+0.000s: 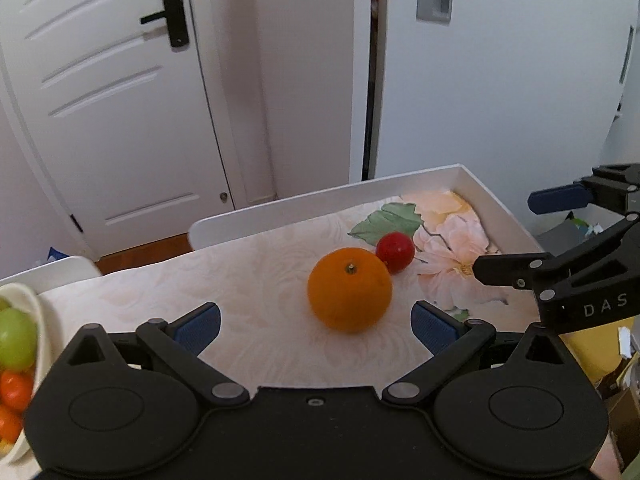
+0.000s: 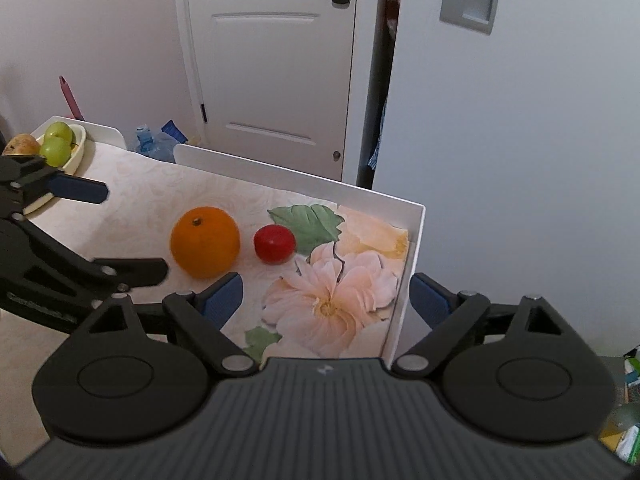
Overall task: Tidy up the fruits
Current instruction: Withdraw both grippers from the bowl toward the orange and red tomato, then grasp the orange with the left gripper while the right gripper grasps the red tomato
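Observation:
An orange (image 1: 349,289) sits on the floral tabletop (image 1: 260,276), with a small red fruit (image 1: 395,251) touching its far right side. My left gripper (image 1: 316,326) is open and empty, just short of the orange. A cream bowl (image 1: 38,320) of green and orange fruits is at the left edge. In the right wrist view the orange (image 2: 205,241) and red fruit (image 2: 275,243) lie ahead to the left, and the bowl (image 2: 76,152) is far left. My right gripper (image 2: 326,296) is open and empty, straddling the table's right rim (image 2: 412,256).
The table has a raised white rim (image 1: 320,196) at the back and right. A white door (image 1: 120,100) and a white cabinet (image 1: 500,80) stand behind. The right gripper (image 1: 520,236) is open at the right of the left wrist view. Clutter lies at the floor right (image 2: 628,432).

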A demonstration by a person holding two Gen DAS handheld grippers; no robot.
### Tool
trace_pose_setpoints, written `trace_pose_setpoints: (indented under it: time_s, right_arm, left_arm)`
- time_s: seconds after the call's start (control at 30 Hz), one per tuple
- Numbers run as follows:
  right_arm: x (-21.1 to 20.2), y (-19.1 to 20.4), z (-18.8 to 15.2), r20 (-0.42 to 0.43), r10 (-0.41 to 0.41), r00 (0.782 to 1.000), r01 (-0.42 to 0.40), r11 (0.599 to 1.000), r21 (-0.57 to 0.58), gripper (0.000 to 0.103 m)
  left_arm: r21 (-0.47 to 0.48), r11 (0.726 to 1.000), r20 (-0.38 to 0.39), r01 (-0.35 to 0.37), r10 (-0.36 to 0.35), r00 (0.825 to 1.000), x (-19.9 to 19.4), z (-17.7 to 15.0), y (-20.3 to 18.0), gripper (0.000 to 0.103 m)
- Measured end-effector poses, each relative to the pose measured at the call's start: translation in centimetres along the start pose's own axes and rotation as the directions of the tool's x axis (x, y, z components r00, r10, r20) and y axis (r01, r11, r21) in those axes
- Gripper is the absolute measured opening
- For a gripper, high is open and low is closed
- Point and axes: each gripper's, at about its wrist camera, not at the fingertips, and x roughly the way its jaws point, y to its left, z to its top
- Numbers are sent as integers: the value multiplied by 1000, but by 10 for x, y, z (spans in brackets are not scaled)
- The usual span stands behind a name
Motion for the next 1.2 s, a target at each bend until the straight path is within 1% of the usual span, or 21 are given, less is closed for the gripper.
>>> trace_pose_setpoints:
  time_s: [0.13, 0.4, 0.47, 0.5, 0.57, 0.6, 0.63, 0.67, 0.77, 0.93, 1.2]
  right_arm:
    - [15, -5, 2, -12, 9, 1000, -9, 1000, 6, 97]
    - [29, -12, 7, -17, 26, 1000, -26, 1000, 11, 94]
    - [29, -12, 8, -12, 31, 999, -31, 1000, 5, 94]
    - [30, -13, 9, -9, 33, 999, -33, 999, 2, 93]
    - [31, -13, 10, -7, 37, 999, -37, 999, -3, 91]
    - [32, -13, 10, -8, 38, 999, -38, 999, -5, 88]
    - [33, -13, 10, -11, 41, 999, -41, 999, -5, 86]
    - [34, -13, 10, -14, 45, 999, -45, 999, -4, 86]
    - [36, -12, 11, -21, 53, 998, -53, 999, -3, 85]
    - [38, -11, 11, -26, 64, 998, -64, 998, -2, 81]
    - [47, -3, 12, -37, 96, 995, -95, 995, 7, 79]
  left_arm:
    - [6, 1000, -22, 11, -11, 1000, 19, 3, -3, 95]
    - [12, 999, -34, 32, -31, 999, 39, 7, -6, 90]
    - [13, 999, -35, 35, -34, 999, 41, 8, -6, 84]
    - [15, 999, -34, 35, -34, 999, 41, 8, -6, 84]
    - [20, 999, -31, 50, -50, 998, 42, 9, -7, 75]
    - [20, 998, -31, 60, -59, 998, 42, 9, -7, 72]
    - [24, 997, -30, 72, -71, 997, 41, 8, -8, 65]
    - [29, 997, -28, 78, -77, 997, 40, 8, -9, 64]
    - [65, 996, -23, 63, -62, 998, 40, 8, -15, 64]
    - [79, 996, -27, 43, -41, 999, 38, 6, -13, 63]
    - [59, 998, -36, 13, -11, 999, 31, -3, 4, 63]
